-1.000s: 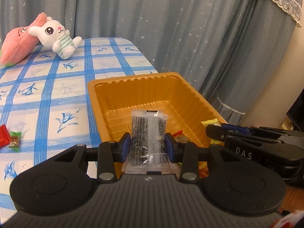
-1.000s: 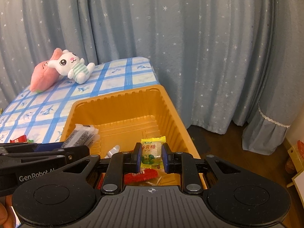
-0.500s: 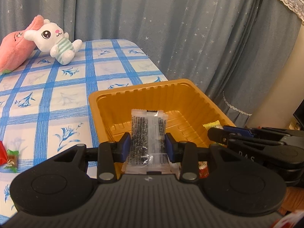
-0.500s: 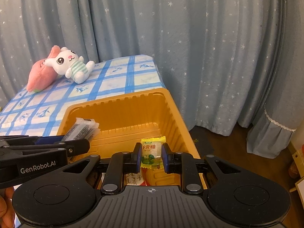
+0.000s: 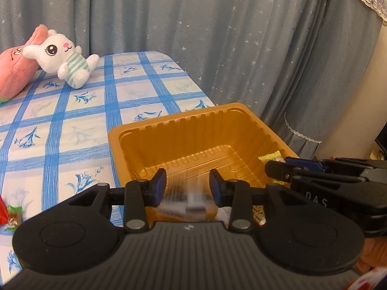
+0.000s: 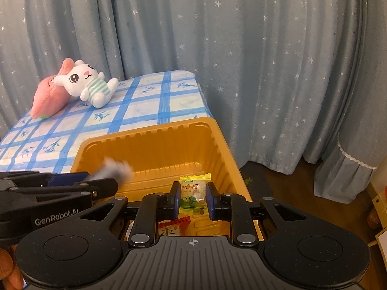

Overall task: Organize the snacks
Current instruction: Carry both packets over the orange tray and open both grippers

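Over the orange tray [image 5: 121, 145], left gripper [image 5: 188, 188] jaws apart above a blurred packet [image 5: 186, 199]; right gripper [image 6: 192, 198] at 3 o'clock clamps yellow candy [image 6: 194, 193]; plush rabbit [image 5: 65, 60] at 10.

We see the tray [image 5: 169, 130] at the table's [image 5: 72, 111] near right corner, with a plush rabbit [image 5: 65, 58] far left, leaning on a cushion [image 5: 14, 72]. Two candies [image 5: 9, 215] lie near left of the tray, packets [image 6: 174, 227] inside it, curtains [image 5: 217, 36] behind.
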### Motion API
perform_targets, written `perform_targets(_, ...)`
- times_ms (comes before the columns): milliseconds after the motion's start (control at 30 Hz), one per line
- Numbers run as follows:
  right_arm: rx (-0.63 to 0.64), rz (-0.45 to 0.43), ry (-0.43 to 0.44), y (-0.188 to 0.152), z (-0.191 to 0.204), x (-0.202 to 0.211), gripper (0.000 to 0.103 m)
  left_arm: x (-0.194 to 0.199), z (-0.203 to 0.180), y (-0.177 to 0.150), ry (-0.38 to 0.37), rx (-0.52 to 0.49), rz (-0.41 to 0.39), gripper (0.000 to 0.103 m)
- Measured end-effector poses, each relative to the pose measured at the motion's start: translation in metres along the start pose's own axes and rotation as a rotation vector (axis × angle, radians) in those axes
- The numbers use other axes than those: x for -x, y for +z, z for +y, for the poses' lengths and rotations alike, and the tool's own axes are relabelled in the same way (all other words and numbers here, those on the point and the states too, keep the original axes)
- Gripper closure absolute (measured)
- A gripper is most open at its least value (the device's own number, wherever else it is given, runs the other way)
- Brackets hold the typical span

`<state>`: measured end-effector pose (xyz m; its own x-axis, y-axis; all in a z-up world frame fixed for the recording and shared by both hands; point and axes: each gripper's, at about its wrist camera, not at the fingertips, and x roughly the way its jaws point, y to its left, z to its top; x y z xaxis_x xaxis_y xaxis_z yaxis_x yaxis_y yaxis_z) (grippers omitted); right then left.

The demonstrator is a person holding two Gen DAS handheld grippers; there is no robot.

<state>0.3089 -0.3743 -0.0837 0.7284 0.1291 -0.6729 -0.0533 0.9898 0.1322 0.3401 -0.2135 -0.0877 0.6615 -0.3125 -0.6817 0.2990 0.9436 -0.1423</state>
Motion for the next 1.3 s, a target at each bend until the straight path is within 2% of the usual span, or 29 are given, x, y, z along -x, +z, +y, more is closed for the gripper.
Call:
perform_targets(600,-0.002,0.002,0.026,0.007,0.007,0.007,0.081,0.032,0.016,0.003,0.018,-0.005,-0.042,0.065)
perform_targets(1133,-0.013,0.001,0.062,0.014,0.016,0.004,0.081,0.036,0.018,0.001,0.022,-0.014,-0.041,0.065)
perform_targets(1300,-0.050,-0.018,0.111,0.016,0.013,0.003,0.080,0.043,0.023,-0.003,0.035,-0.007,-0.047,0.060)
